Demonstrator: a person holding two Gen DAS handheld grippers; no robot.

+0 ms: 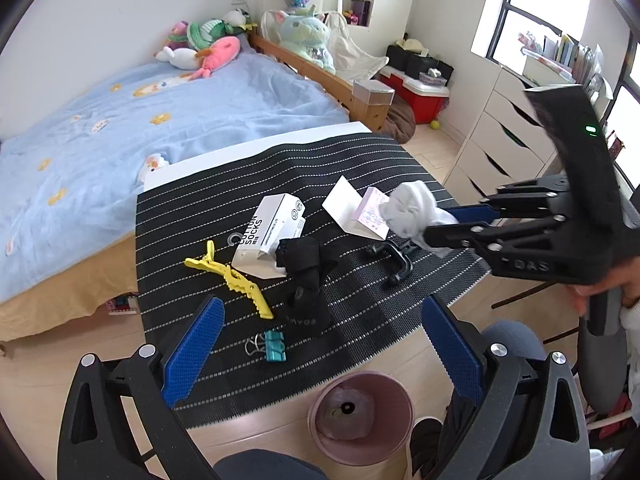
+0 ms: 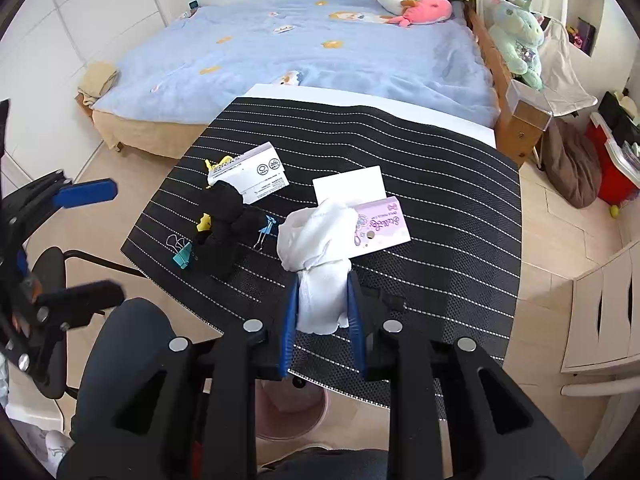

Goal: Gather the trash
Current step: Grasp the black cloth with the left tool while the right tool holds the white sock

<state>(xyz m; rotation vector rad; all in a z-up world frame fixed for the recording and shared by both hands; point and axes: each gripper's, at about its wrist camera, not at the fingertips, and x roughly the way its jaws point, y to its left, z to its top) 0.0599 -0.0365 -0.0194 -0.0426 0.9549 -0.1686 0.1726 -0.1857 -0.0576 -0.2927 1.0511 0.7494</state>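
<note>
My right gripper is shut on a white crumpled cloth, like a sock, held just above the black striped mat. From the left wrist view, the same cloth hangs from the right gripper at the mat's right side. My left gripper is open and empty over the mat's near edge. A pink trash bin with a bag in it stands on the floor below the table; its rim shows under the right gripper. The left gripper is off to the left.
On the mat lie a white "COTTON SOCKS" box, a black sock, a yellow clip, a teal binder clip, a pink card pack and a black hook. A bed is behind, drawers to the right.
</note>
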